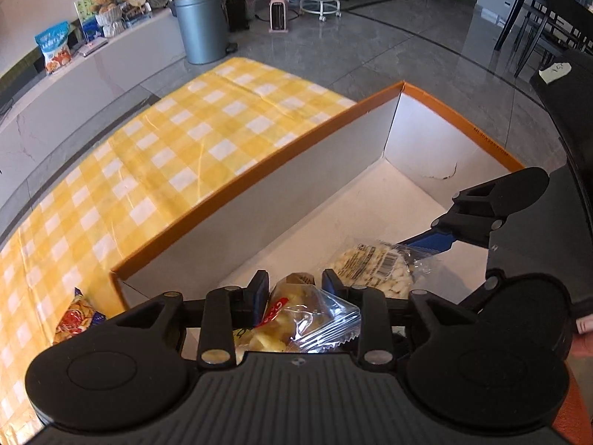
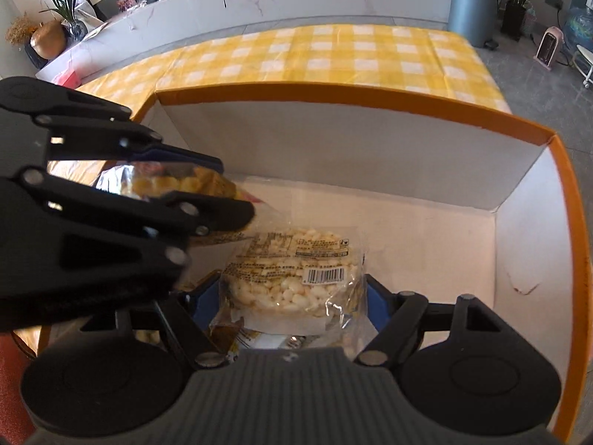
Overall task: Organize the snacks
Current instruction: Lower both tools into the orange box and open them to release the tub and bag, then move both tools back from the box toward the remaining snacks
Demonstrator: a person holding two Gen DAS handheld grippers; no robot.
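An orange-rimmed white box [image 1: 326, 122] [image 2: 370, 100] stands on the yellow checked tablecloth [image 1: 166, 141]. My left gripper [image 1: 294, 283] is shut on a clear packet of yellow snacks [image 1: 296, 319] and holds it over the box's near end; it shows at the left of the right wrist view [image 2: 178, 181]. My right gripper [image 2: 292, 296] is shut on a clear packet of white puffed rice cake [image 2: 296, 270] inside the box; that packet also shows in the left wrist view [image 1: 374, 265], with the right gripper [image 1: 426, 244] behind it.
A red and yellow snack packet [image 1: 78, 315] lies on the cloth just left of the box. A grey bin [image 1: 200, 26], a plant and a small pink heater [image 1: 280, 13] stand on the floor beyond. A low white counter [image 1: 92, 74] runs along the left.
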